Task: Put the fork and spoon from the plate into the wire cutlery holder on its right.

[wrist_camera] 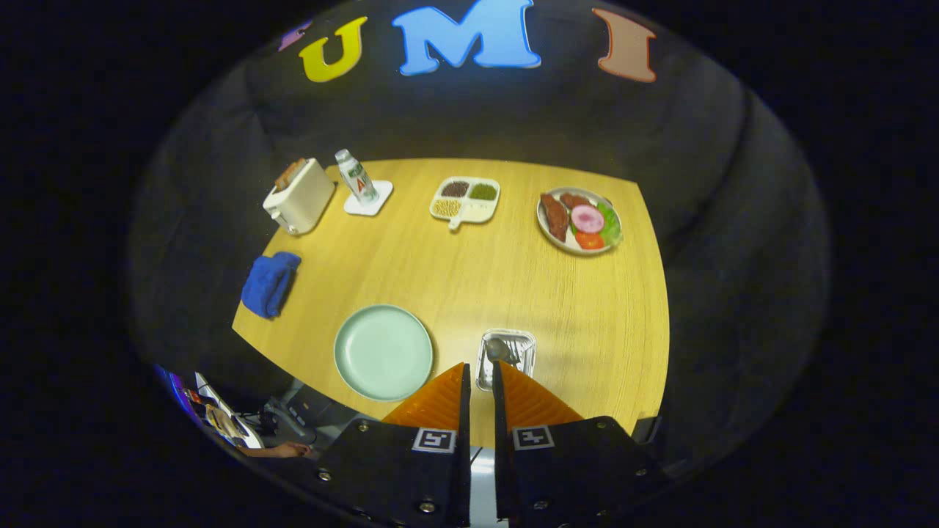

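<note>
The pale green plate (383, 352) lies bare on the wooden table (469, 271), just ahead of my left finger. To its right stands the wire cutlery holder (486, 378), seen from above. Inside it I see the spoon's bowl (497, 348) and the fork (522, 356). My gripper (480, 367) hangs high above the table's near edge, over the holder's near left corner. Its fingers stand almost together, with only a narrow slit and nothing between them.
Along the far side of the table stand a cream toaster (299, 196), a bottle (356, 177) on a white coaster, a divided dish of beans (465, 199) and a plate of food (579, 220). A blue cloth (270, 283) lies at the left edge. A hand (282, 449) shows below the table.
</note>
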A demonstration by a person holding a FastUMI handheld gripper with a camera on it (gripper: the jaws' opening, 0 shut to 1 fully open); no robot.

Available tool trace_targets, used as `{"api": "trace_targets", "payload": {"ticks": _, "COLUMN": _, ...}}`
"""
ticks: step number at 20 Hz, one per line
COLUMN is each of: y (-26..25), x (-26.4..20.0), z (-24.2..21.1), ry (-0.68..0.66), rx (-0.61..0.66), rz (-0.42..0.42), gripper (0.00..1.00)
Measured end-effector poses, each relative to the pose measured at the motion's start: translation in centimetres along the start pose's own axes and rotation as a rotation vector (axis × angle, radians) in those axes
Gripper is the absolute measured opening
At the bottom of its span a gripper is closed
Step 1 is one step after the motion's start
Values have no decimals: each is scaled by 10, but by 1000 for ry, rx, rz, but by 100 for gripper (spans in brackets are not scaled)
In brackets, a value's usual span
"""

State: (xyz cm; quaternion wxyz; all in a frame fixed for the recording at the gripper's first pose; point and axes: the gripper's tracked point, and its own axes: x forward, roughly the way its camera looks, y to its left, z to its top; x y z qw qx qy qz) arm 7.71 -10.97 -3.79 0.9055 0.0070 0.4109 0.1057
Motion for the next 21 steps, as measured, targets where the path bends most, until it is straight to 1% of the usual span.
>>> {"api": "trace_targets", "payload": {"ticks": 3, "y": 32, "x": -25, "z": 21, "ry": -224, "rx": 15, "rz": -11, "gripper": 14}}
{"api": "trace_targets", "payload": {"ticks": 8, "y": 80, "x": -56, "z": 31, "ry": -512, "rx": 42, "rz": -37, "gripper": 14}}
{"api": "trace_targets", "payload": {"ticks": 11, "y": 107, "x": -73, "z": 27, "ry": -598, "rx": 29, "rz": -50, "gripper": 14}}
{"api": "trace_targets", "payload": {"ticks": 12, "y": 113, "x": -78, "z": 29, "ry": -631, "rx": 22, "rz": -66, "gripper": 14}}
{"api": "trace_targets", "payload": {"ticks": 16, "y": 117, "x": -106, "z": 34, "ry": -765, "rx": 33, "rz": -131, "gripper": 15}}
{"api": "trace_targets", "payload": {"ticks": 17, "y": 121, "x": -113, "z": 35, "ry": -788, "rx": 28, "rz": -142, "gripper": 19}}
{"api": "trace_targets", "payload": {"ticks": 19, "y": 127, "x": -116, "z": 35, "ry": -818, "rx": 6, "rz": -139, "gripper": 52}}
{"api": "trace_targets", "payload": {"ticks": 21, "y": 131, "x": -113, "z": 32, "ry": -827, "rx": -31, "rz": -154, "gripper": 54}}
